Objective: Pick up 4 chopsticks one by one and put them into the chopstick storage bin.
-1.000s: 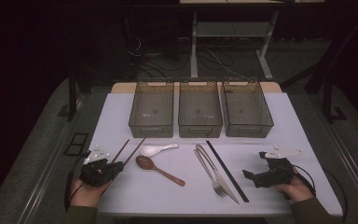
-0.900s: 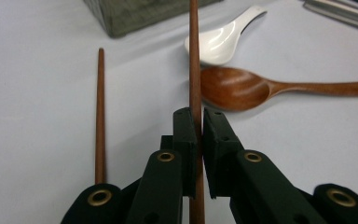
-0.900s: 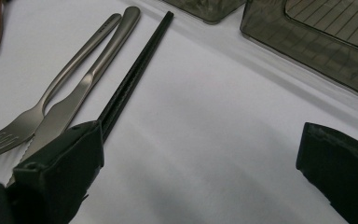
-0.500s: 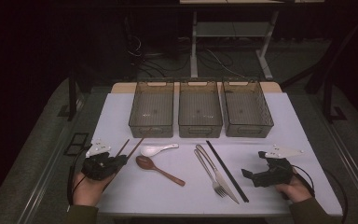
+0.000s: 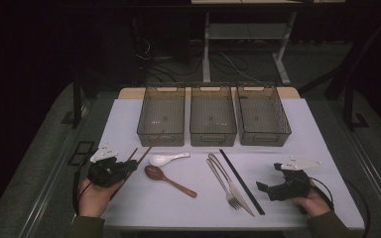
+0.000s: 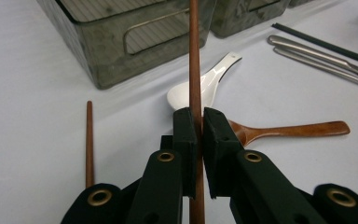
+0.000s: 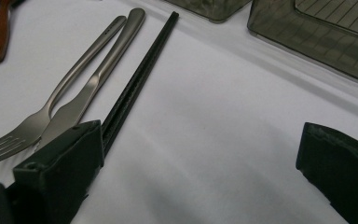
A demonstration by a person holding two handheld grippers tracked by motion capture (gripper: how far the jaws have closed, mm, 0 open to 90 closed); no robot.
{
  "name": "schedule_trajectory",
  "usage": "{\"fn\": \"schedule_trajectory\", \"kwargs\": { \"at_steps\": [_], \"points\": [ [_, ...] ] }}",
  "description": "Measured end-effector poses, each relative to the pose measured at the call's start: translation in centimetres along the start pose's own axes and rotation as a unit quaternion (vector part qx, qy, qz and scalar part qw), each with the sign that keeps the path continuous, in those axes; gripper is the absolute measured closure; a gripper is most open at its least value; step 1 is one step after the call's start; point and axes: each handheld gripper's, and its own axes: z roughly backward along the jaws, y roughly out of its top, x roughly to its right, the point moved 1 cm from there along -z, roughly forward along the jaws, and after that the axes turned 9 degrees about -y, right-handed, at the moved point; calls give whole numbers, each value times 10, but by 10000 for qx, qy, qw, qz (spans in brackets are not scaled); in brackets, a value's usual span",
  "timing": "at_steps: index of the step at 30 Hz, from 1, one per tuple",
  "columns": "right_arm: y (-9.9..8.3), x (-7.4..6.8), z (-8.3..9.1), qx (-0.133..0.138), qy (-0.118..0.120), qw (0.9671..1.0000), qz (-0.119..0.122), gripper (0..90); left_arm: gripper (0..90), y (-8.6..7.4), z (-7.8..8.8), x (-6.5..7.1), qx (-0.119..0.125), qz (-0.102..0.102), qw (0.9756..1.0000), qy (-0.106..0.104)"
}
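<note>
between the left hand-held gripper (image 6: pixel 198 140) pads, a slim round wooden chopstick (image 6: pixel 195 60).

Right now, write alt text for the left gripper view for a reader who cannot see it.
The left tool is shut on a brown wooden chopstick that points toward a smoky plastic bin. A second brown chopstick lies on the white table to the left; a white ceramic spoon and brown wooden spoon lie behind.

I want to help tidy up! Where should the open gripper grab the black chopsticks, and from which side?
Best near the middle of the black chopsticks, coming straight down from above. They lie flat on the white table, long and thin, so the right gripper should straddle them crosswise. The knife lies close on their left, so keep that jaw tight in.
</note>
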Motion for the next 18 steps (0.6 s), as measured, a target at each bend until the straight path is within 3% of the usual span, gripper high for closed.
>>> {"fn": "schedule_trajectory", "kwargs": {
  "at_steps": [9, 18],
  "points": [
    [1, 0, -1, 6, -34, 10000, 16, 6, 833, 13, -6, -1, 97, -109, 9999, -83],
    [1, 0, -1, 19, -22, 10000, -1, 6, 833, 31, -16, -6, 207, -79, 9996, -183]
  ]
}}
